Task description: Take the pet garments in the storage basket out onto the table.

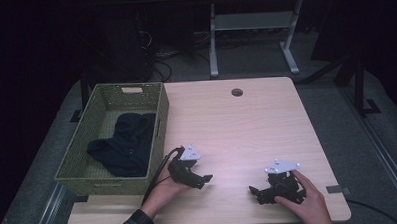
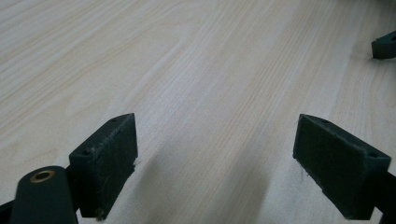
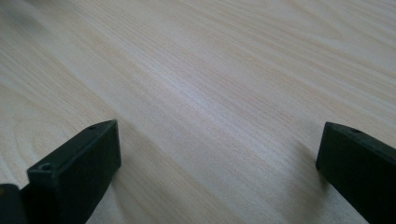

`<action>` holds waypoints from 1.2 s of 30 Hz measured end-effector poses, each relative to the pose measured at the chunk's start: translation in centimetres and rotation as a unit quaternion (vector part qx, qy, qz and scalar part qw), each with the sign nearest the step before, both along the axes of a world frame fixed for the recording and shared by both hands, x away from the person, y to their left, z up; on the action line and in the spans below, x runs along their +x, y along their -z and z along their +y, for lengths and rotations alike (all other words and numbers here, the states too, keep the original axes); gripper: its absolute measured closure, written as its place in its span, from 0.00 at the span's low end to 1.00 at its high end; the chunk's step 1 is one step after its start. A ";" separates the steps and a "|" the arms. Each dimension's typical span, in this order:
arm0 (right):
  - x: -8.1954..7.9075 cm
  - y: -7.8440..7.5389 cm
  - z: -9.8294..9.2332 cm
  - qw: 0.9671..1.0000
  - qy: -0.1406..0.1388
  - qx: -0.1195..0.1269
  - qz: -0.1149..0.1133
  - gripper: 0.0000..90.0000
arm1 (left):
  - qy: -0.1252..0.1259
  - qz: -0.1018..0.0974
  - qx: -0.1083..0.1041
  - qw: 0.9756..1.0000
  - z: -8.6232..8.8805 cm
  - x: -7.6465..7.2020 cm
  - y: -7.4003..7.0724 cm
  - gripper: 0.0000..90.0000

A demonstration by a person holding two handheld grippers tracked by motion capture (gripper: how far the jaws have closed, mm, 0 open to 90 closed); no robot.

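On the light wooden table [image 1: 237, 125] a person's hands rest with a gripper in each. My left gripper [image 1: 203, 182] sits near the front edge left of centre, open, its jaws wide apart over bare wood [image 2: 215, 154] with nothing between them. My right gripper [image 1: 256, 193] lies at the front right, also open over bare wood [image 3: 219, 158]. A black tip of the right gripper [image 2: 384, 45] pokes in at the upper right of the left gripper view. A green woven basket [image 1: 159, 111] stands at the table's left and holds dark cloth [image 1: 123, 143].
A round cable hole [image 1: 237, 92] is in the table near its far edge. Beyond the table stand the grey legs of another table [image 1: 213, 41] and cables on the floor. The basket's right wall lies close to my left gripper.
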State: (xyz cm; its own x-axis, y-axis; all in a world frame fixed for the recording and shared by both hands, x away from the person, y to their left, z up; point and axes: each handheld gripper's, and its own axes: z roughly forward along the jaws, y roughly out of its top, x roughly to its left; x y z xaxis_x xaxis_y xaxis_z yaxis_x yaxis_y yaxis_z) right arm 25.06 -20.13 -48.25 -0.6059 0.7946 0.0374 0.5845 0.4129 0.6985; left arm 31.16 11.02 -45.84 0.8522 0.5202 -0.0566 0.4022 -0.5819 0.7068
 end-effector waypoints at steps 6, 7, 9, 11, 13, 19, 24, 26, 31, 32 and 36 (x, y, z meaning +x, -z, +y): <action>0.0 0.0 0.0 1.000 0.000 0.000 0.000 0.00 | -0.004 0.001 -0.003 1.000 0.0 0.1 -0.6 0.15; 0.0 0.0 0.0 1.000 0.000 0.000 0.000 0.00 | -0.004 0.003 -0.003 1.000 0.0 0.1 -0.7 0.15; 0.0 0.0 0.0 1.000 0.000 0.000 0.000 0.00 | -0.004 -0.001 -0.001 1.000 -0.1 0.1 -0.9 0.15; 0.0 0.0 0.0 1.000 -0.001 0.000 0.000 0.00 | -0.003 -0.004 0.002 1.000 -0.1 0.1 -1.0 0.15; 0.0 0.0 0.0 1.000 -0.001 0.000 0.000 0.00 | -0.005 -0.005 0.002 1.000 -0.1 0.2 -1.2 0.15; 0.0 0.0 0.0 1.000 -0.001 0.000 0.000 0.00 | -0.006 -0.007 -0.003 1.000 0.0 0.2 -1.7 0.15; 0.0 0.0 0.0 1.000 0.000 0.000 0.000 0.00 | -0.007 -0.008 -0.016 1.000 0.2 0.4 -2.0 0.15; 0.0 0.0 0.0 1.000 0.000 0.000 0.000 0.00 | -0.008 -0.007 -0.018 1.000 0.2 0.4 -2.1 0.15; 0.0 0.0 0.0 1.000 0.000 0.000 0.000 0.00 | -0.007 -0.016 -0.020 1.000 0.2 0.6 -2.7 0.15; 0.0 0.0 0.0 1.000 0.000 0.000 0.000 0.00 | -0.009 -0.017 -0.026 0.999 0.1 0.6 -2.7 0.15; 0.0 0.0 0.0 1.000 0.000 0.000 0.001 0.00 | -0.007 -0.019 -0.024 1.000 0.1 0.7 -3.0 0.15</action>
